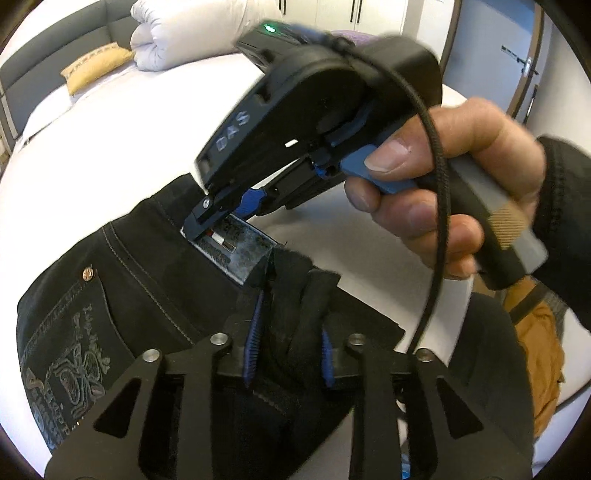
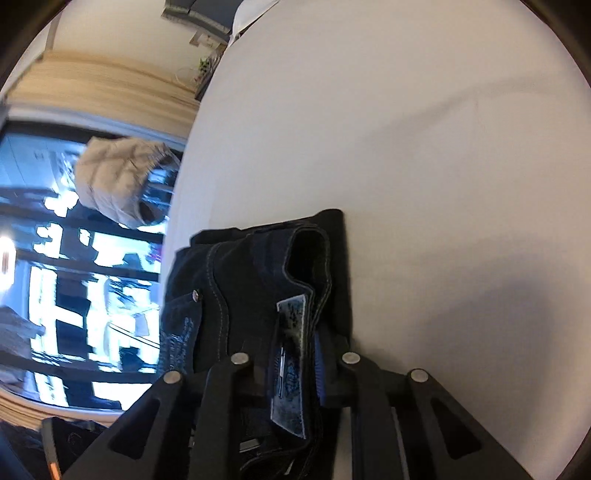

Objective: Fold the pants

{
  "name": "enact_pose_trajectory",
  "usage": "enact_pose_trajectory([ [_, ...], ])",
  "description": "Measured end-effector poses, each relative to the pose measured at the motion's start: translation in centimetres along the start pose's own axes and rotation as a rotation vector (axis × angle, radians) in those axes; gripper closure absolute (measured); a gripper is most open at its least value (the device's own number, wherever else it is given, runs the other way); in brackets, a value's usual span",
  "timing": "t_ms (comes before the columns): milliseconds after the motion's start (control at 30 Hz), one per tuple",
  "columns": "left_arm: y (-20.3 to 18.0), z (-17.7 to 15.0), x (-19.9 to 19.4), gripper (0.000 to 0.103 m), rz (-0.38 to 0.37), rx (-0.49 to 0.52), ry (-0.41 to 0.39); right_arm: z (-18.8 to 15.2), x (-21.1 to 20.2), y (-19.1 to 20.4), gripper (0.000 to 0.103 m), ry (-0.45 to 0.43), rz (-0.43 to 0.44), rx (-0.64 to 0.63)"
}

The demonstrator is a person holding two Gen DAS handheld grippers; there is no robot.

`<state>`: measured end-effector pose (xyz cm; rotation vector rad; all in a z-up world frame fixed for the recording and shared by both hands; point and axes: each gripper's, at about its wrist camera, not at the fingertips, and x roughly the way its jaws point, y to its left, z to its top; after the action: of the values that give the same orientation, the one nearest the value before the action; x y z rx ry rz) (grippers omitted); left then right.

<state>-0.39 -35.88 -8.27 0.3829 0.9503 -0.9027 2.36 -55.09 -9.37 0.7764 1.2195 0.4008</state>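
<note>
Two tools clamp black pants [image 1: 155,280] waistband on white bed [image 1: 110,147]; duvet [image 1: 192,33], pillow [image 1: 96,64] beyond.

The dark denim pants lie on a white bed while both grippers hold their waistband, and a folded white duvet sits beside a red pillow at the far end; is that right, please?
Nearly: the pillow is yellow, not red, as the left wrist view shows. The dark denim pants do lie on the white bed, the left gripper and right gripper hold their waistband, and the folded white duvet sits beside it.

A bed with a white sheet [image 1: 122,122] carries everything. On it the dark pants [image 1: 122,280] lie bunched at 7 o'clock in the left wrist view; a rolled white duvet [image 1: 184,33] and a yellow cushion [image 1: 94,68] lie at 11 o'clock
</note>
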Motion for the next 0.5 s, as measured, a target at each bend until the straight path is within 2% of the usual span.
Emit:
enact_pose_trajectory([
  [67, 0.7, -0.4, -1.5, 0.071, -0.056, -0.051, 0.004, -0.2, -0.4, -0.6, 0.079, -0.012, 0.043, 0.033],
  [100, 1.1, -0.7, -2.6, 0.060, -0.078, -0.072, -0.007, -0.4, -0.7, -0.6, 0.078, -0.024, 0.045, 0.040],
  [133, 1.6, -1.1, -4.0, 0.045, -0.090, -0.092, -0.032, -0.6, -1.4, -0.5, 0.075, -0.046, 0.024, 0.038],
  [167, 1.9, -1.4, -5.0, 0.042, -0.096, -0.108, -0.052, -0.7, -1.9, -0.3, 0.074, -0.064, 0.005, 0.037],
  [233, 3.6, -2.0, -7.7, 0.041, -0.136, -0.164, -0.091, -1.0, -3.0, 0.0, 0.071, -0.088, -0.012, 0.034],
  [333, 8.1, -2.3, -10.0, 0.041, -0.191, -0.262, -0.146, -1.5, -4.7, 1.4, 0.071, -0.114, 0.027, -0.001],
  [433, 14.1, -2.2, -9.6, 0.042, -0.233, -0.387, -0.198, -1.4, -4.8, 3.7, 0.071, -0.113, 0.067, -0.069],
  [500, 18.2, -2.9, -7.8, 0.042, -0.350, -0.511, -0.198, -1.1, -3.7, 4.9, 0.071, -0.095, 0.096, -0.086],
])
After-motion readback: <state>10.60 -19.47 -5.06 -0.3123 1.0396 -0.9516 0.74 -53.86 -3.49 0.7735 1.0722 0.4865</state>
